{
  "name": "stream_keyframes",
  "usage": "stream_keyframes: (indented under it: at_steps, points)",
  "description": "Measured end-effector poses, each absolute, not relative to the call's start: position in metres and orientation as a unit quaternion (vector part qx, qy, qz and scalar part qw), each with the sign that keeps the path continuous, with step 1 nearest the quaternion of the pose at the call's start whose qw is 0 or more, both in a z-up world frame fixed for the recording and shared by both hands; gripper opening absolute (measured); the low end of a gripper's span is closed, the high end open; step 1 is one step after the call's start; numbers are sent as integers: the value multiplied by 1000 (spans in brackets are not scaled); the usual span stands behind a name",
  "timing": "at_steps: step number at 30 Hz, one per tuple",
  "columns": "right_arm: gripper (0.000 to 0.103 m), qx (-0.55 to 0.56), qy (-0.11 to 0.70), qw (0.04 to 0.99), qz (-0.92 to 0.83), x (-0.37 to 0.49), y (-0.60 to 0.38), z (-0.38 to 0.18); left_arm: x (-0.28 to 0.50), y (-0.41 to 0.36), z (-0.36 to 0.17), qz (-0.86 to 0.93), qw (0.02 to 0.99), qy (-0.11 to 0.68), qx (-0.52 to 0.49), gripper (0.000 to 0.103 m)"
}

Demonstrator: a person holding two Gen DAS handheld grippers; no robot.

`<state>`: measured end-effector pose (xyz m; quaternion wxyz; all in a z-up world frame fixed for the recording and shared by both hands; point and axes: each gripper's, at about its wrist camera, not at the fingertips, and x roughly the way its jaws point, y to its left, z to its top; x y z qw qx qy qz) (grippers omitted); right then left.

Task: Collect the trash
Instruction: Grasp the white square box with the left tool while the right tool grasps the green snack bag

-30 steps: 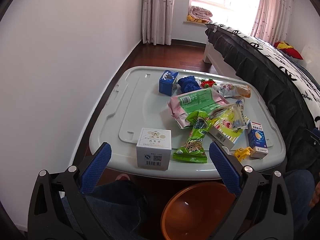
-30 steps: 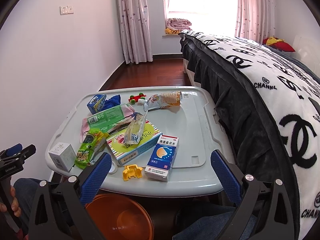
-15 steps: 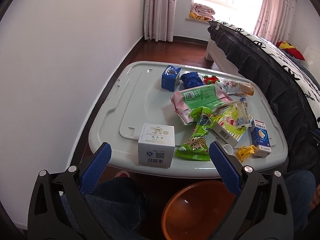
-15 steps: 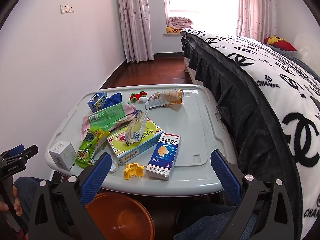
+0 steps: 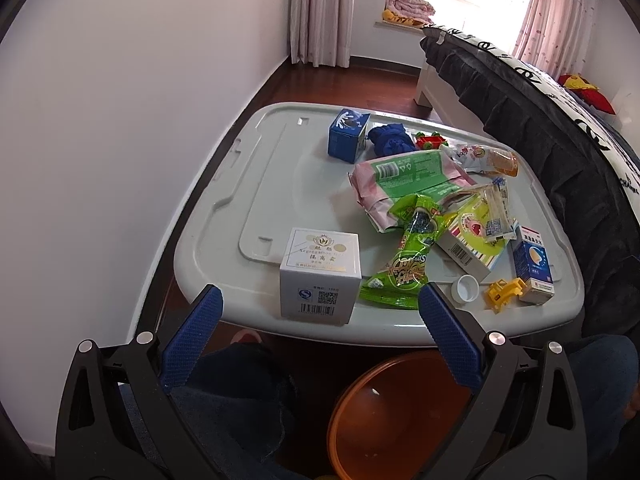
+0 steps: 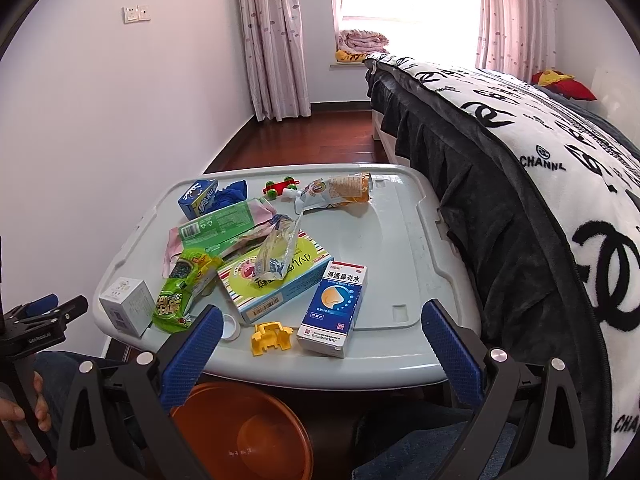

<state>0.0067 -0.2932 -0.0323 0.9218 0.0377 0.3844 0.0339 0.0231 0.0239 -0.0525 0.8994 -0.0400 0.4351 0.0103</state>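
Nearest, below the table edge, an orange bin (image 5: 404, 416) sits between the person's knees, apparently where the trash is meant to go. Above it the left gripper (image 5: 318, 326) hangs with its blue pads spread wide and nothing between them, lined up on the white box (image 5: 320, 274) that stands at the near edge of the grey lid (image 5: 224, 216). The right gripper (image 6: 318, 334) is likewise released and empty, facing the blue-and-white medicine box (image 6: 334, 308) and a yellow toy (image 6: 270, 336).

The step in hand looks like the left gripper's first pick. It would go best by bringing the pads down either side of the white box, square to its faces, closing firmly, then drawing it back over the bin.

Just beyond lies the green snack wrapper (image 5: 404, 258), limp and better pinched at its crimped end. Farther back are a pink-and-green packet (image 5: 408, 178) and a blue carton (image 5: 347, 134).
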Motion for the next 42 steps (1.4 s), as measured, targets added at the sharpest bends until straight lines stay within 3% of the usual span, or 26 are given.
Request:
stream_keyframes:
  at_steps: [18, 21, 25, 34, 42]
  points:
    - [98, 18, 404, 913, 61, 12, -269, -48, 92, 30, -115, 9, 854, 519, -39, 94]
    - [98, 11, 408, 911, 67, 12, -263, -51, 95, 33, -121, 14, 854, 519, -37, 64]
    - [98, 3, 417, 906, 77, 15, -252, -57, 88, 34, -120, 3, 861, 507, -25, 63]
    - [98, -3, 460, 879, 123, 47, -193, -80, 61, 57, -66, 8, 895, 444, -46, 63]
    - [98, 20, 508, 851, 132, 100, -124, -121, 31, 60, -17, 30, 919, 394, -4, 63]
